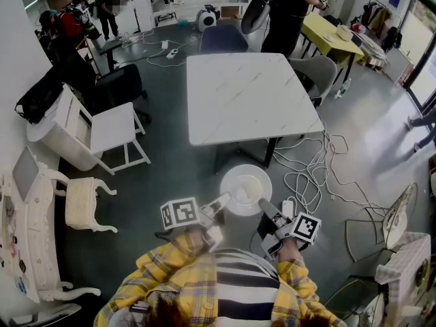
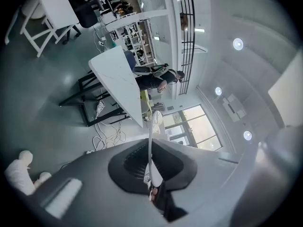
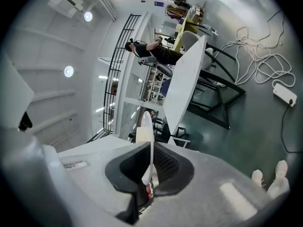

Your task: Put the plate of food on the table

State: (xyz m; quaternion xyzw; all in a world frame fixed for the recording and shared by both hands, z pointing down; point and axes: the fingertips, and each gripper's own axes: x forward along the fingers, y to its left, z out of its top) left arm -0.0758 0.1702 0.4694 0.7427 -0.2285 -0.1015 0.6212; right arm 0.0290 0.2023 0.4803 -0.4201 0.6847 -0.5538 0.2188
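**Item 1. Round white plate [image 1: 234,175], with pale food [image 1: 246,191].** It is held in the air over the dark grey floor [image 1: 170,169], just short of the near edge of the square white marble-patterned table [image 1: 248,97]. It is not yet on the top. A strip of floor is seen between the plate's far rim and the table's near edge. In both gripper views the plate is seen edge-on [image 2: 150,148] [image 3: 150,143], aimed toward the table [image 2: 116,79] [image 3: 184,91].

**Item 2. Left gripper [image 1: 219,204].** It is placed at the plate's left near rim, on the side away from the table. Its jaws are pressed onto the rim [image 2: 150,174], which is pinched between the dark pads.

**Item 3. Right gripper [image 1: 268,212].** It is placed at the plate's right near rim, also on the side away from the table. Its jaws are likewise clamped on the rim [image 3: 151,174], with the food [image 3: 143,135] beyond the pads.

**Item 4. Table surroundings.**
- Black legs [image 1: 269,152] are set under the near edge.
- White cables [image 1: 310,176] are looped on the floor off the table's near right corner. A white power strip [image 3: 284,94] is among them.
- A grey chair [image 1: 317,70] is drawn up at the right edge.
- A dark blue chair [image 1: 221,38] is at the far edge.
- A white wooden chair [image 1: 112,131] stands well off the left edge, with an open lane of floor between it and the table.
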